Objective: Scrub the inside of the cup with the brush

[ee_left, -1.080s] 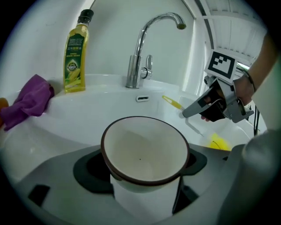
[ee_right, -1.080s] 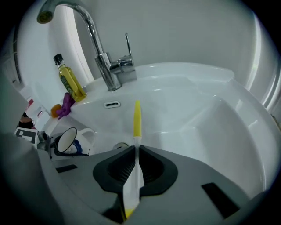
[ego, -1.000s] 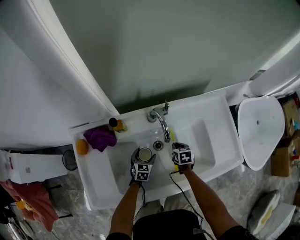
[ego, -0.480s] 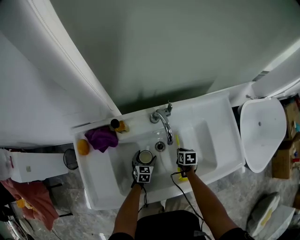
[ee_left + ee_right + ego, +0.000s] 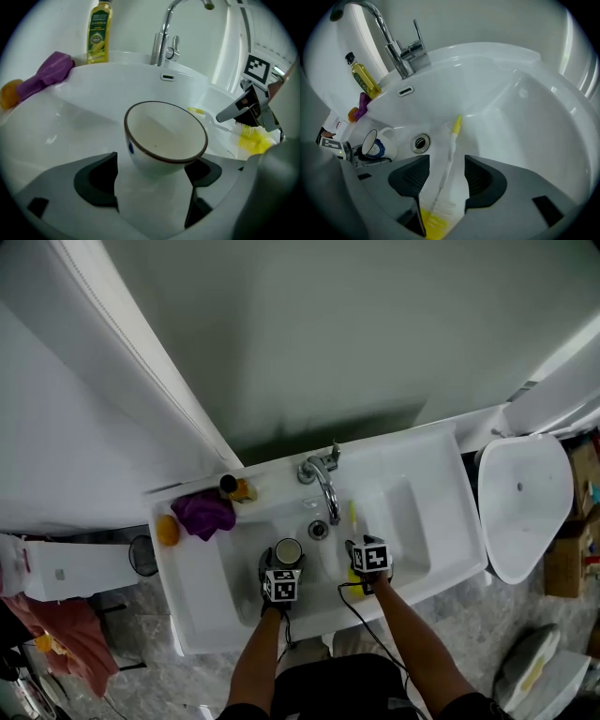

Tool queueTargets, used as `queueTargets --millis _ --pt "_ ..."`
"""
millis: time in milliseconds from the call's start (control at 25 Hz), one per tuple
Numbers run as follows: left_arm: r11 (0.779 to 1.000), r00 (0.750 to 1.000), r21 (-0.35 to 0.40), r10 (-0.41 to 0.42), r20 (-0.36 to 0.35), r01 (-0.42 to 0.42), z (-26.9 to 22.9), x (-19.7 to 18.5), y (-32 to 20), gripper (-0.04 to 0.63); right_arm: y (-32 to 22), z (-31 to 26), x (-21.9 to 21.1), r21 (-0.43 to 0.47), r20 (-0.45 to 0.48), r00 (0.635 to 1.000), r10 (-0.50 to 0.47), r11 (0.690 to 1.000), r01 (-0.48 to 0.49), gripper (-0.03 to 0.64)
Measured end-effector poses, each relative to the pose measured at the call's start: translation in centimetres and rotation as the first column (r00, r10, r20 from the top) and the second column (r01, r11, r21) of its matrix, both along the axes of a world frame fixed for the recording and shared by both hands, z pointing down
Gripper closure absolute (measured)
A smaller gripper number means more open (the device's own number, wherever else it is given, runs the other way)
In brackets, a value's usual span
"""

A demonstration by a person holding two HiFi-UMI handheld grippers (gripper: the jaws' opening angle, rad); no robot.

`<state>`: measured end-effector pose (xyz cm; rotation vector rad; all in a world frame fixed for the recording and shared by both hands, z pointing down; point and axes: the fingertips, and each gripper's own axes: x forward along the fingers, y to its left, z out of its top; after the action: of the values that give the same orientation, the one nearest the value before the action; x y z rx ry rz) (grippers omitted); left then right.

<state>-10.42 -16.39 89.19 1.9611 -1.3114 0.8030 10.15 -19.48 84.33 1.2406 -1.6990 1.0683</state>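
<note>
A white cup (image 5: 166, 136) with a brown rim and a blue mark sits tilted between the jaws of my left gripper (image 5: 154, 165), which is shut on its base. From above, the cup (image 5: 288, 550) is over the sink basin, left of the drain. The brush (image 5: 443, 180) lies on the basin floor, yellow bristles near me, yellow handle tip pointing toward the faucet. My right gripper (image 5: 446, 164) straddles the handle. Its jaws are opening, and neither pad touches the handle. The same right gripper (image 5: 357, 547) is right of the cup.
A chrome faucet (image 5: 323, 486) arches over the white sink (image 5: 422, 484), with the drain (image 5: 420, 143) below it. A yellow bottle (image 5: 98, 33), a purple cloth (image 5: 203, 514) and an orange object (image 5: 166, 531) sit on the left ledge. A white fixture (image 5: 520, 502) stands at the right.
My right gripper has opened and let go of the brush, which now lies in the basin. The left gripper still holds the cup in about the same place.
</note>
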Motion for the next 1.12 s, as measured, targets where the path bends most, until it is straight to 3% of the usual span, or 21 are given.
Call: queueTargets --millis 120,200,320,480,520,600,640,680,760,840,1040,1120 --pt "0.999 1.0 -0.03 -0.026 0.003 0.026 -1.8 -1.3 1.3 0.156 1.1 -2.3 1.3 0.06 -0.016 1.0 -0.004 0.998 0.005 0.378" --pt "0.999 0.999 -0.016 -0.048 0.014 0.049 -3.2 -2.3 2.6 0.158 2.4 -4.3 1.7 0.105 -0.021 0.999 -0.049 0.993 0.05 0.426" --pt "0.996 0.997 0.044 -0.076 0.026 0.075 -7.6 -2.6 4.4 0.158 3.8 -7.8 1.8 0.184 -0.007 0.993 -0.122 0.975 0.121 0.501" --pt "0.985 0.996 0.156 -0.086 0.031 0.08 -15.8 -0.2 5.9 0.175 4.8 -13.2 1.9 0.311 0.036 0.98 -0.195 0.934 0.174 0.566" --pt "0.979 0.996 0.19 -0.084 0.041 0.075 -17.6 0.8 6.2 0.231 5.0 -14.7 2.0 0.344 0.048 0.976 -0.213 0.921 0.184 0.572" --pt "0.963 0.994 0.265 -0.07 0.078 0.047 -21.0 3.2 6.6 0.422 5.6 -17.8 2.4 0.407 0.067 0.966 -0.248 0.891 0.2 0.58" --pt "0.952 0.991 0.304 -0.062 0.117 0.024 -22.5 4.3 6.8 0.437 5.9 -19.4 2.6 0.436 0.074 0.961 -0.266 0.876 0.209 0.58" --pt "0.939 0.983 0.345 -0.059 0.176 -0.006 -24.1 5.2 6.9 0.473 6.2 -20.8 2.9 0.463 0.081 0.956 -0.284 0.86 0.216 0.581" --pt "0.902 0.943 0.426 -0.074 0.325 -0.076 -27.4 6.7 6.9 0.548 6.9 -23.4 3.6 0.512 0.097 0.945 -0.312 0.83 0.222 0.584" --pt "0.869 0.898 0.478 -0.103 0.427 -0.128 -30.6 8.2 7.4 0.563 7.7 -25.9 4.2 0.557 0.119 0.937 -0.33 0.803 0.212 0.589" --pt "0.802 0.823 0.563 -0.176 0.539 -0.197 -38.6 12.3 10.5 0.577 10.6 -32.6 5.3 0.663 0.173 0.905 -0.388 0.726 0.184 0.591" --pt "0.773 0.811 0.597 -0.201 0.549 -0.213 -40.3 13.6 12.0 0.577 12.2 -34.6 5.8 0.688 0.192 0.894 -0.405 0.705 0.171 0.591"
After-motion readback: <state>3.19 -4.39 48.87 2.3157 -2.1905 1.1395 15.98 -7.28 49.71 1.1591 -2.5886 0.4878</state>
